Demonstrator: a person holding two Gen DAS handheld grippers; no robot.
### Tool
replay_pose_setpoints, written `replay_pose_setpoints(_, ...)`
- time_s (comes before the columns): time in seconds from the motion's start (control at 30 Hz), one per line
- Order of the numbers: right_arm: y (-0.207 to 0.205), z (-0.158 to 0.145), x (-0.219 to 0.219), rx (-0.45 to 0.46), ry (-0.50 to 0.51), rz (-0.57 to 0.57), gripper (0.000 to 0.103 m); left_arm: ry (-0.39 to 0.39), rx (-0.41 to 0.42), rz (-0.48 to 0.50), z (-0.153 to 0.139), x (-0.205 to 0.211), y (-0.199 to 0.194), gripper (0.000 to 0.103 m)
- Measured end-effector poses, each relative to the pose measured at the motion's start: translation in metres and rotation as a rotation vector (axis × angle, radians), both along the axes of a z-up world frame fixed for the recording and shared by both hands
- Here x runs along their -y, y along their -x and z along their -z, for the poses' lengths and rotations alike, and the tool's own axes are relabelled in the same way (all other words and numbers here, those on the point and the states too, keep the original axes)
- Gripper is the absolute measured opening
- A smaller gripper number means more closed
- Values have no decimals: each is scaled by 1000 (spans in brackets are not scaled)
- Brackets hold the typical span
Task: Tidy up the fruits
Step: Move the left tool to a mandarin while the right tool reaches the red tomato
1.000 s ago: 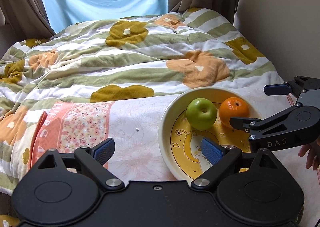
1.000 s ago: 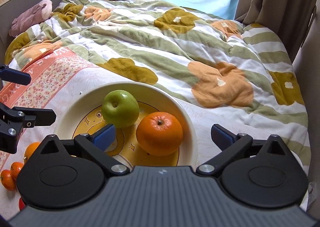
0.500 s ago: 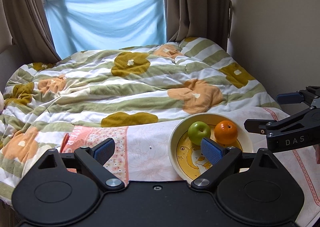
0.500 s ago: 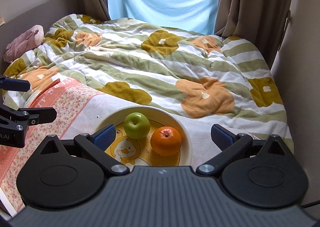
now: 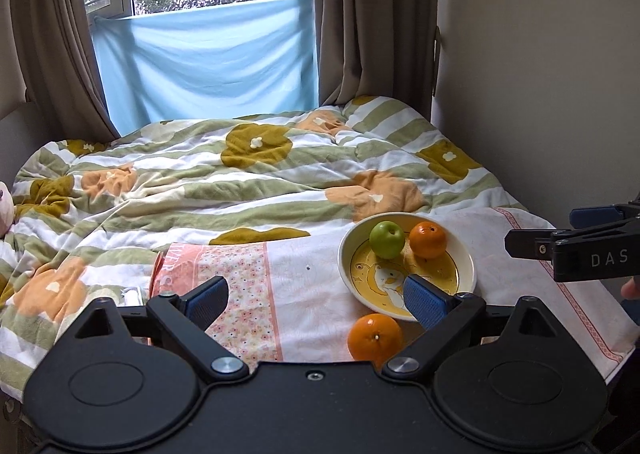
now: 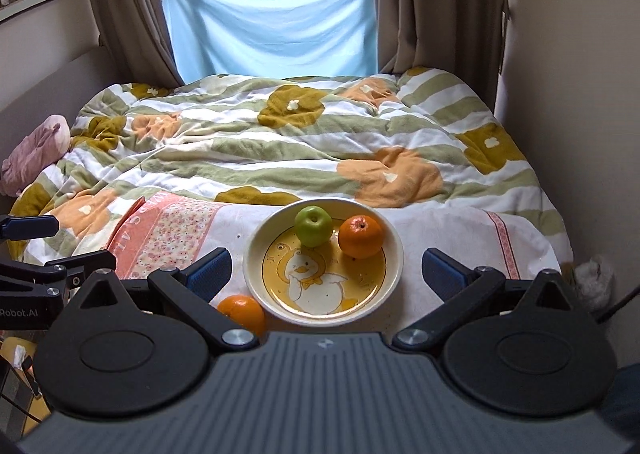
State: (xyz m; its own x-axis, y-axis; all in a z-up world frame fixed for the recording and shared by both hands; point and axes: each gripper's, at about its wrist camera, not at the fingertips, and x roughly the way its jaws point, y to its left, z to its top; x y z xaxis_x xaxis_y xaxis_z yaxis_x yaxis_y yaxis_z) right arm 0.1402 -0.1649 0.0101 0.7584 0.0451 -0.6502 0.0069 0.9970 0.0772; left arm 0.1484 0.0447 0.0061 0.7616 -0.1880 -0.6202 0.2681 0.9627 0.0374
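Note:
A cream bowl with a yellow duck picture sits on a white and pink cloth at the foot of the bed. It holds a green apple and an orange. A second orange lies on the cloth just in front of the bowl. My left gripper is open and empty, raised above the cloth short of the bowl. My right gripper is open and empty, raised in front of the bowl.
A rumpled quilt with green stripes and flowers covers the bed. A wall runs along the right side. A window with curtains and a blue sheet is at the far end. A pink plush toy lies far left.
Both grippers have pulled back and up from the bowl, so the whole bed and window now show. The second orange on the cloth has come into view. The fruit has not moved.

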Motion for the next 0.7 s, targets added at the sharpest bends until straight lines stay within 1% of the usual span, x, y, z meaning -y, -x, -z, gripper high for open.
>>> replay_pose_setpoints(0.1, 19, 9, -9, -17, 1, 43, 103, -23, 29, 26, 7, -6, 15, 102)
replay_pose_setpoints(0.2, 35, 21, -17, -43, 2, 65, 103, -38, 18, 72, 22, -9, 23, 102)
replay_pose_setpoints(0.3, 47, 37, -25, -73, 3, 71, 103, -51, -42, 120, 43, -12, 26, 102)
replay_pose_setpoints(0.43, 51, 60, -33, -125, -14, 79, 103, -32, -133, 191, 74, -14, 28, 102)
replay_pose_setpoints(0.53, 53, 79, -38, -157, -40, 81, 103, -51, -173, 232, 98, -13, 26, 98)
replay_pose_setpoints(0.63, 47, 96, -40, -187, -58, 82, 103, -76, -207, 257, 119, -11, 23, 90)
replay_pose_setpoints(0.7, 44, 107, -42, -201, -70, 75, 103, -77, -225, 271, 130, -11, 19, 85)
